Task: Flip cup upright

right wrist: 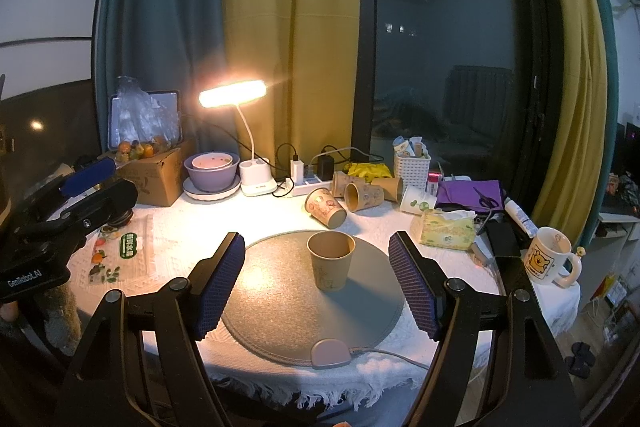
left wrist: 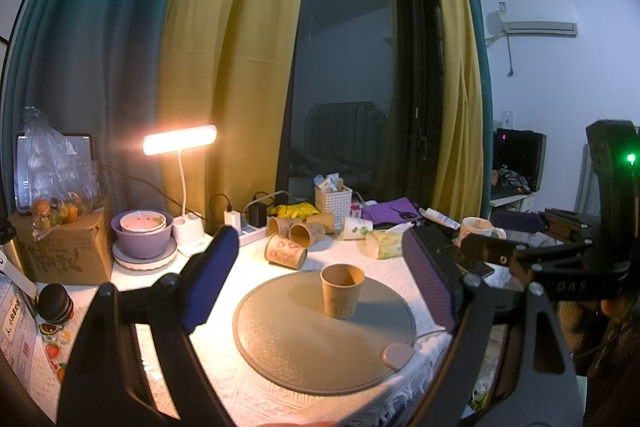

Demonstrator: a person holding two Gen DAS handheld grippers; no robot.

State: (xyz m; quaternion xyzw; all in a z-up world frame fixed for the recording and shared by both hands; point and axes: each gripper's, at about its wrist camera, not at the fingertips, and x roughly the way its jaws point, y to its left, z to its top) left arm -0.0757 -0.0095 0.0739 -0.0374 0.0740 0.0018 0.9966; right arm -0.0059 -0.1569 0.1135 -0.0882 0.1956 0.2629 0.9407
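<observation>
black tool (right wrist: 316,283), blue textured pads (right wrist: 218,283)

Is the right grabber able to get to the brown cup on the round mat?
Probably yes. The right gripper is open, its jaws spread wider than the brown paper cup, which stands upright and alone on the round grey mat straight ahead. Nothing sits between them.

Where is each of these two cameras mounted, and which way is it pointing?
Left wrist: rides the left claw, looking forward over the table at the upright cup on the round mat; its own open fingers frame the shot, the right claw beside.
Right wrist: rides the right claw, facing the same cup; its open fingers show, the left claw at far left.
Shared: cup, mat, lamp, tipped cups.
</observation>
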